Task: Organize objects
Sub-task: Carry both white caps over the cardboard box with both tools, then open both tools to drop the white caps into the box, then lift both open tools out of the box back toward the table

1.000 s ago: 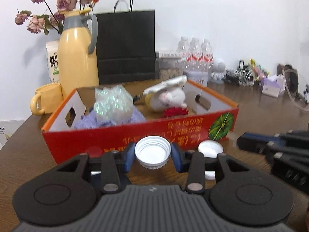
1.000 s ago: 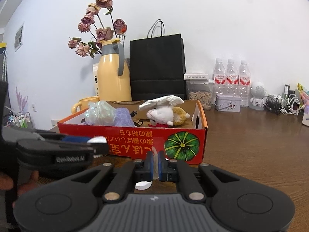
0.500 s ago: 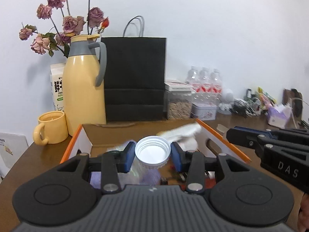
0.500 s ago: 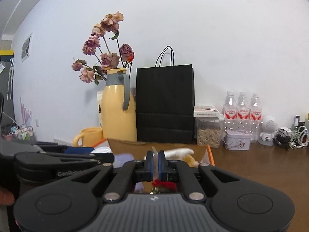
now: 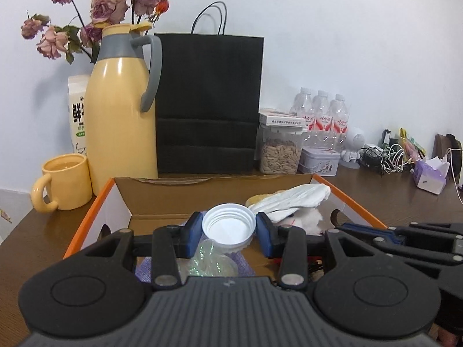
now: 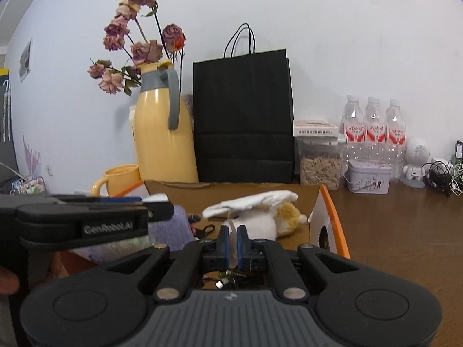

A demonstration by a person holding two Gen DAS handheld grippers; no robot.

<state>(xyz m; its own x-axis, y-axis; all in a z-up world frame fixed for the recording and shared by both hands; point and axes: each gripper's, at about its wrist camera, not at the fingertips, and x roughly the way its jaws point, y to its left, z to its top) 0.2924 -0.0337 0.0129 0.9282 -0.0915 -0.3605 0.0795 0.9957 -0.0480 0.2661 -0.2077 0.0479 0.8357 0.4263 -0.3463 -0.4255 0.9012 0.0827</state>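
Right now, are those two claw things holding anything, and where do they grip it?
The left gripper pinches a white screw cap across its ribbed sides. The right gripper is shut on something thin and white, clamped flat; what it is cannot be told.

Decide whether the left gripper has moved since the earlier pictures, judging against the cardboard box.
Yes. The left gripper, holding the white cap, moved forward from before the cardboard box to above its inside.

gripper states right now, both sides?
Left gripper: shut on the white cap.
Right gripper: shut on a thin white piece, possibly another cap edge-on.
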